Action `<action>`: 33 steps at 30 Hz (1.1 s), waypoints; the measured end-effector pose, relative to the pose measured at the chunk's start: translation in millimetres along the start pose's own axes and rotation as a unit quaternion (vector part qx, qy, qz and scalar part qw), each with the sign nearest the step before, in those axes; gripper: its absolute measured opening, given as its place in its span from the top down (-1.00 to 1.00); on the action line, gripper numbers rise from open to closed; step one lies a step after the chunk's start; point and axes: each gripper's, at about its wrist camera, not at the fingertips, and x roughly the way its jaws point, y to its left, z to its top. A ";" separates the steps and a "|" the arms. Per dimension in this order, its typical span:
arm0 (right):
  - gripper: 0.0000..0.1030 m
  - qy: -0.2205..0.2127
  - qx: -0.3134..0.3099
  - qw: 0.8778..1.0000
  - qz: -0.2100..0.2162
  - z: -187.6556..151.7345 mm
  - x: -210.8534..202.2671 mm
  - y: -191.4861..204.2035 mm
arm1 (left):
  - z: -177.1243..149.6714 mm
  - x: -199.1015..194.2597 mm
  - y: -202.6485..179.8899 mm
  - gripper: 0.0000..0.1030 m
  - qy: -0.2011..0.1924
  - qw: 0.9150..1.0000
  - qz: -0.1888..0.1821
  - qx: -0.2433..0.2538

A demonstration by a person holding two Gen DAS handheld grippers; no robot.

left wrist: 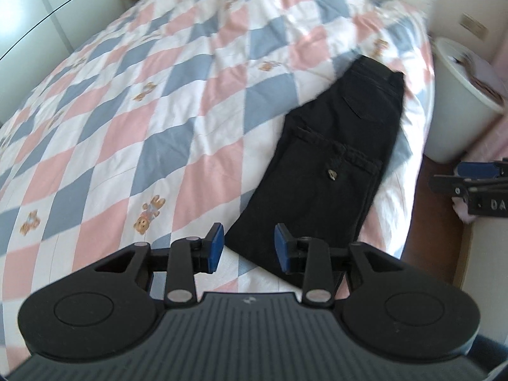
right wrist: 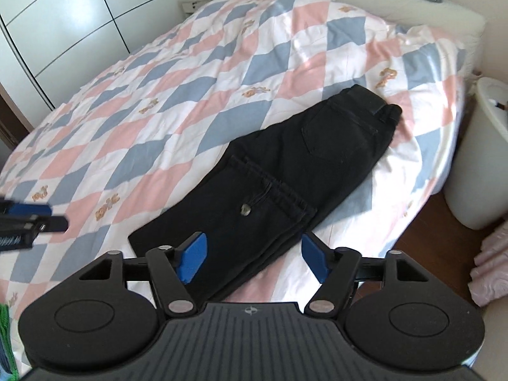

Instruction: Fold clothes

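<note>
Black trousers (left wrist: 333,158) (right wrist: 285,171) lie folded lengthwise on the checked quilt (left wrist: 127,111) (right wrist: 158,95), with the leg ends doubled back over the middle and the waistband at the far end. My left gripper (left wrist: 249,247) hovers open above the trousers' near end, nothing between its blue pads. My right gripper (right wrist: 254,258) is open too, held over the near end of the trousers with its fingers apart and empty. Each gripper shows at the edge of the other's view: the right gripper (left wrist: 476,184) and the left gripper (right wrist: 28,219).
A white round bin (left wrist: 460,101) (right wrist: 482,158) stands on the wooden floor beside the bed's right edge. Pink cloth (right wrist: 492,270) lies on the floor near it. White wardrobe doors (right wrist: 63,25) line the left; a nightstand (right wrist: 203,0) is at the far side.
</note>
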 end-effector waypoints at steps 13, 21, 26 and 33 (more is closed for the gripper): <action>-0.39 -0.005 0.027 0.999 -0.042 -45.0 -26.9 31.9 | -0.8 -3.2 -12.1 0.34 -0.019 0.995 -0.047 0.091; -0.40 0.002 0.061 0.996 -0.063 -56.1 -22.8 28.8 | 6.5 12.5 -23.0 0.32 -0.013 0.989 -0.066 0.130; -0.41 0.014 0.078 0.994 -0.076 -63.5 -16.2 26.9 | 12.1 24.8 -30.7 0.31 -0.006 0.985 -0.079 0.152; -0.43 0.034 0.078 0.993 -0.087 -68.4 1.6 28.8 | 15.4 50.7 -31.7 0.27 0.005 0.980 -0.091 0.176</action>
